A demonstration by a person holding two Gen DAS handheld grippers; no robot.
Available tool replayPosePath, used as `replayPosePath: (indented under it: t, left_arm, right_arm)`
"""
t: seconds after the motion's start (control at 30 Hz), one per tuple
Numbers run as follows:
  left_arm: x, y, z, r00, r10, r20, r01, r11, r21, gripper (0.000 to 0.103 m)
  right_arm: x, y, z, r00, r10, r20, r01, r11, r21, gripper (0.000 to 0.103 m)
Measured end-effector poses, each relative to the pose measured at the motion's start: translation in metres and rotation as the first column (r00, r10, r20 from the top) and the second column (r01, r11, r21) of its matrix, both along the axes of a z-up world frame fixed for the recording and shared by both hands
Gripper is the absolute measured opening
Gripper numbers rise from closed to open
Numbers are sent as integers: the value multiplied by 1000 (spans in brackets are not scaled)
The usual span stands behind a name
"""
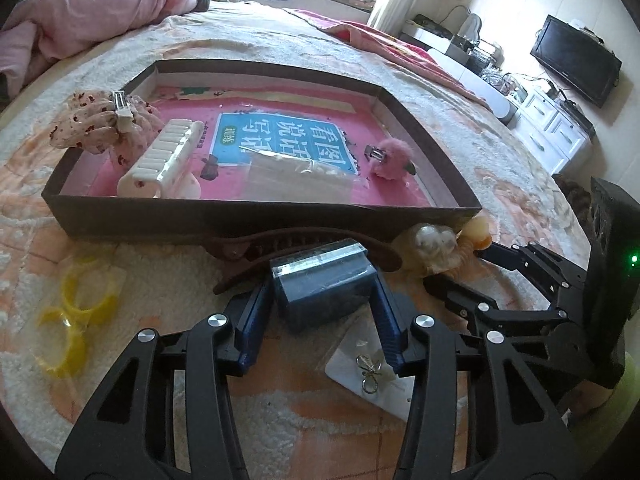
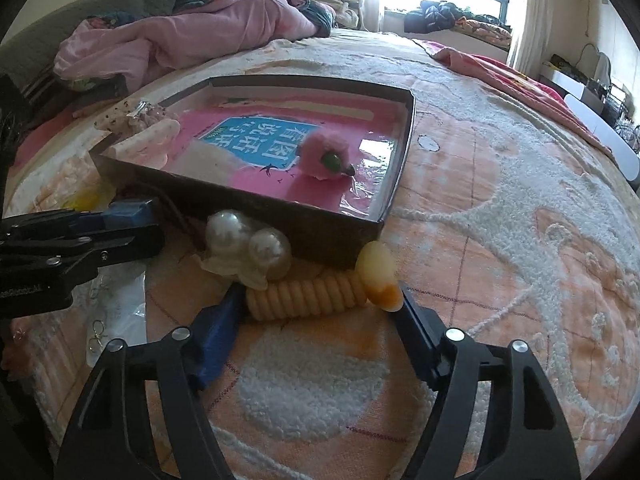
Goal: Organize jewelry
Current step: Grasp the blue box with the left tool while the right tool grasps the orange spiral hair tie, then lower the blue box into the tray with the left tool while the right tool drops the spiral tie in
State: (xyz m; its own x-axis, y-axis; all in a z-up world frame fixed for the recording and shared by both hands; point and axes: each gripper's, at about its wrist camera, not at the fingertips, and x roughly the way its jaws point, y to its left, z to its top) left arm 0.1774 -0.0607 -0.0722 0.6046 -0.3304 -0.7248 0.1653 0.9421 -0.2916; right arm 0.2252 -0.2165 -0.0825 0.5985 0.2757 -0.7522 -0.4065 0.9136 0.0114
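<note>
A shallow dark box (image 1: 256, 216) (image 2: 320, 236) with a pink book cover inside lies on the bed. It holds a white hair claw (image 1: 164, 158), a floral scrunchie (image 1: 100, 120), a clear bag (image 1: 296, 176) and a pink fluffy clip (image 1: 390, 158) (image 2: 324, 156). My left gripper (image 1: 324, 292) is shut on a small dark blue box (image 1: 324, 284) in front of the box wall. My right gripper (image 2: 316, 300) is closed around a cream coiled hair clip (image 2: 308, 296) with a yellowish egg-shaped end (image 2: 378, 274), next to a pearl clip (image 2: 248, 248).
A brown hair claw (image 1: 304, 244) lies against the box front. Yellow rings (image 1: 76, 312) lie at left. An earring card (image 1: 372, 368) lies under my left gripper. A pink quilt (image 2: 180, 36) is heaped at the far end of the bed.
</note>
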Motion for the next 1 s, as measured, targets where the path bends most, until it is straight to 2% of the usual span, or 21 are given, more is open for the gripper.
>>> replayPosePath:
  t: [0.43,0.73,1.0]
  left_arm:
    - [-15,-7,17,998,-37,55,36,999,24,39]
    - [-21,5,32,994,-12,108,10,1000,28,39]
    - [-21,32,40,990,47,135,-50,999,17,39]
  right_arm:
    - [-26,-35,18,994,-96,52,90,990,106,68]
    - [-38,-26,37,993,-73,92,60,990,130,68]
    - [-39,-6,51,992,-33,121,18,992,125,68]
